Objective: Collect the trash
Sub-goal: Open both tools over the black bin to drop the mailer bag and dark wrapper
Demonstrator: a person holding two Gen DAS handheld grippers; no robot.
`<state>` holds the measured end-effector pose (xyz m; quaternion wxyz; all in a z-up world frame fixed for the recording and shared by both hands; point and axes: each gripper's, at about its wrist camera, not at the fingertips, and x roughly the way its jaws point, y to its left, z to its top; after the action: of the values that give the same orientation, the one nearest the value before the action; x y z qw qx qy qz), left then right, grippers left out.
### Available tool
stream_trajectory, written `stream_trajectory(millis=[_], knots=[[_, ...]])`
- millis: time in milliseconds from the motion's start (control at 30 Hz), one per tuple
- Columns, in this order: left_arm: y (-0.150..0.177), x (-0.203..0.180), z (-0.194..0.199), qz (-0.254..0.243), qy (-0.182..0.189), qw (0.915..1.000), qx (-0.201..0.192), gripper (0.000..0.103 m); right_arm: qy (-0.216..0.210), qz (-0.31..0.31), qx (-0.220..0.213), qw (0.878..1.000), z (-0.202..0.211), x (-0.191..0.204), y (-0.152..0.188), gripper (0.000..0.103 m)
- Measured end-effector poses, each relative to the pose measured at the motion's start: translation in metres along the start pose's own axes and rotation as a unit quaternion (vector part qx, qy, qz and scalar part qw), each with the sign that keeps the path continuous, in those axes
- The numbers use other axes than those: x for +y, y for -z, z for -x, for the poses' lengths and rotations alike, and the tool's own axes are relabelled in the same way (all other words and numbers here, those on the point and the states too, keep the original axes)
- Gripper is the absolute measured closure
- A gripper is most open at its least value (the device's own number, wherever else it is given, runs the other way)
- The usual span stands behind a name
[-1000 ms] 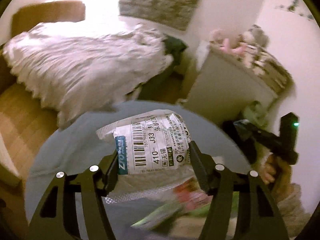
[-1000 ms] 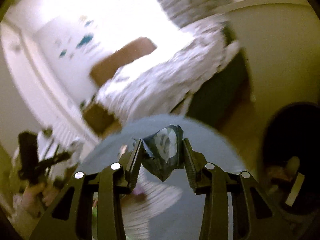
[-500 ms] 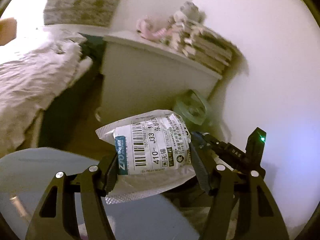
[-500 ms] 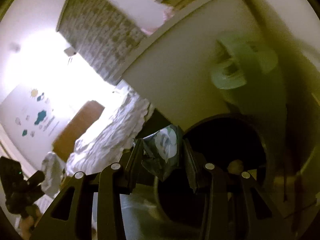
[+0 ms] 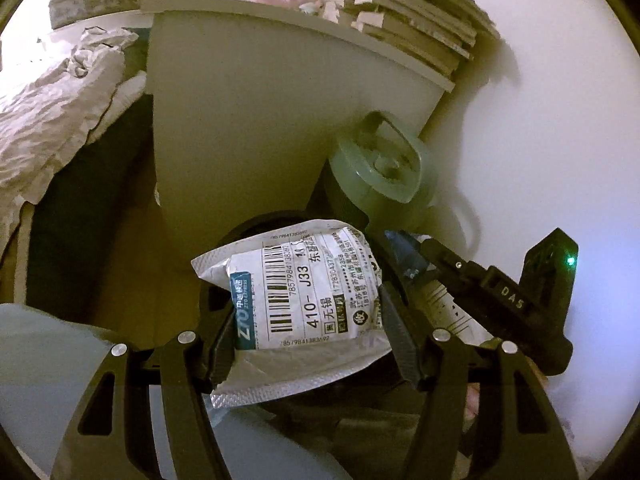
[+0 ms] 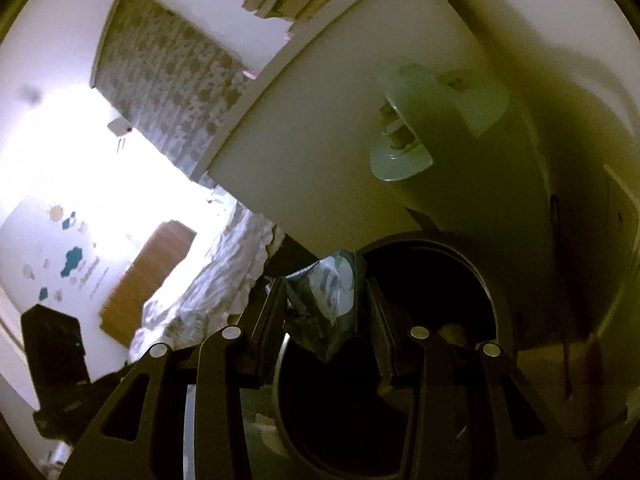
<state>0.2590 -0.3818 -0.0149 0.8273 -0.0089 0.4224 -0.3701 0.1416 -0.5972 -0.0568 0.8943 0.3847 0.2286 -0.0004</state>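
Observation:
My left gripper [image 5: 306, 320] is shut on a white shipping bag [image 5: 304, 296] with a barcode label, held above the dark round trash bin [image 5: 260, 224], whose rim shows behind the bag. My right gripper [image 6: 326, 312] is shut on a crumpled dark wrapper [image 6: 326, 300] and holds it over the near left rim of the trash bin [image 6: 492, 292], whose open dark mouth lies just ahead. The right gripper also shows at the right of the left wrist view [image 5: 404, 256], close beside the bag.
A white cabinet [image 5: 260, 120] stands behind the bin, with stacked books [image 5: 412, 12] on top. The bin's pale green lid [image 5: 384, 172] leans against the wall to its right. A bed with rumpled bedding [image 5: 52, 112] is on the left. The grey round table edge [image 5: 48, 360] is near left.
Both grippers have swung from over the grey table to the trash bin beside the cabinet, each still holding its item. The bin mouth now lies under the right gripper.

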Motion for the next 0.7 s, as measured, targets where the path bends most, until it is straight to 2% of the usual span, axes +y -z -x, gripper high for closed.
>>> stream_trajectory(millis=[433,633,700], knots=[[0.006,-0.002,-0.032,0.003,0.003,0.9994,0.035,0.037,0.003,-0.041,-0.001,0.999,0.000,-0.010,-0.001,0.063],[0.004,-0.009,-0.041,-0.006,0.000,0.9989,0.047,0.028,0.002,-0.059,-0.014,0.998,0.005,-0.014,0.000,0.044],[0.002,-0.013,-0.040,-0.006,0.003,0.9989,0.047,0.021,0.004,-0.065,-0.018,0.998,0.006,-0.015,-0.001,0.040]])
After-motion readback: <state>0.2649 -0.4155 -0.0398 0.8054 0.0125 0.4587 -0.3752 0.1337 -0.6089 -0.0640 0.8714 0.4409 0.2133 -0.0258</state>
